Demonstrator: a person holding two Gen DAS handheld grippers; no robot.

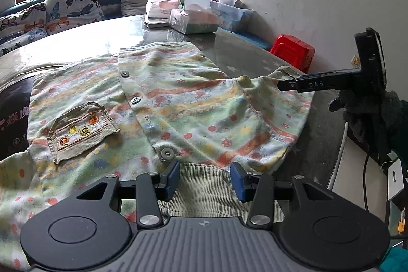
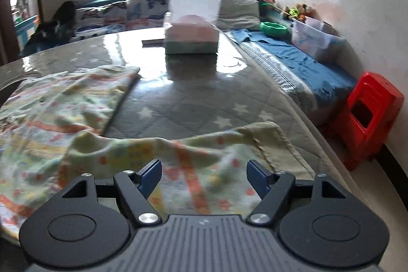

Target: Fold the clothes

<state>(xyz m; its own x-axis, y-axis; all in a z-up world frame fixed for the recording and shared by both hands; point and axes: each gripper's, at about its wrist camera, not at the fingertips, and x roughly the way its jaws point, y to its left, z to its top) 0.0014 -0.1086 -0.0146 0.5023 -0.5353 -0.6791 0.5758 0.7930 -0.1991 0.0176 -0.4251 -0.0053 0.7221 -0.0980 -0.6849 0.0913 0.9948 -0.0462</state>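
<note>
Between my left gripper (image 1: 205,179) pads sits the ribbed collar (image 1: 204,185) of the child's shirt (image 1: 163,103); the jaws stand wide, nothing pinched, placed, I judge, to take the neckline as an anchor. My right gripper (image 2: 204,176) is spread just as wide over the sleeve (image 2: 193,157), which lies stretched out sideways toward the tabletop (image 2: 193,103) edge, cuff end rumpled. That sleeve looks like the first panel to bring inward. Outward from both, the shirt lies face up and buttoned, its small pocket (image 1: 81,130) showing, hem toward the far side, spread flat so the folds can land square. Beyond it a tissue box (image 2: 191,38) stands well apart, and a red stool (image 2: 367,116) sits on the floor off the edge.
</note>
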